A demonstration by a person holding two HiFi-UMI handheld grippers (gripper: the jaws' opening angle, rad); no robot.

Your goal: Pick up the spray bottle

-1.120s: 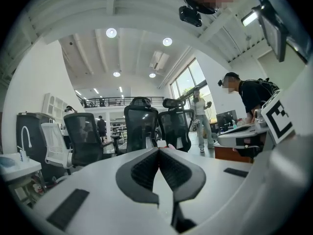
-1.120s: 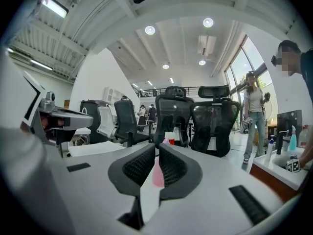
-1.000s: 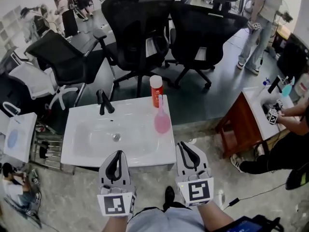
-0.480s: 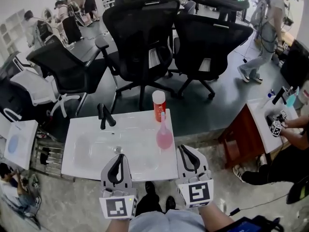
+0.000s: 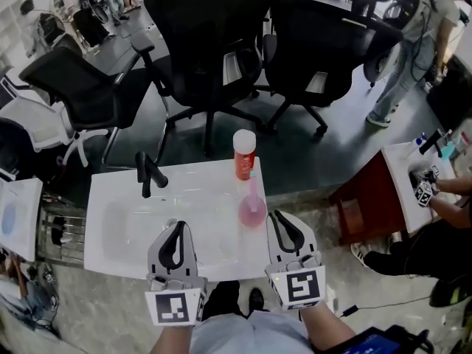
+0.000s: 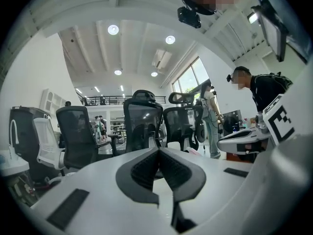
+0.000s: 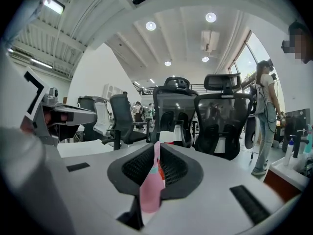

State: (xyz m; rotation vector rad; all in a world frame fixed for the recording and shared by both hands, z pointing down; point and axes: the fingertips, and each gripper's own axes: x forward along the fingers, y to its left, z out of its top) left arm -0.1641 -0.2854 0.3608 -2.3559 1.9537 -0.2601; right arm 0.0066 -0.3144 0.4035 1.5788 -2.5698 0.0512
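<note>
We're looking down on a white sink [image 5: 103, 198] w/ a black faucet [image 5: 147, 175] at its far left edge. The pink spray bottle [image 5: 251, 205] stands upright on the right part of the sink top, on the near side of a red can [image 5: 244, 157] w/ a white cap. Bottle neck and can overlap from above, so we can't tell if they touch.

We hold 2 grippers over the near edge of the sink, both pointing away from us.

- Left gripper [image 5: 177, 227]: over the near middle of the sink, well left of the bottle. In the left gripper view its [image 6: 158, 151] pads are pressed together at the tips, w/ nothing between them.
- Right gripper [image 5: 278, 216]: just near and right of the bottle, not touching it. In the right gripper view its [image 7: 157, 148] jaws stand a narrow slit apart and have just been easing open a little. The pink bottle [image 7: 150, 190] shows through that slit, beyond the tips. The pads aren't on it.

Beyond the sink we see 2 black office chairs [image 5: 206, 43] on a dark floor.
</note>
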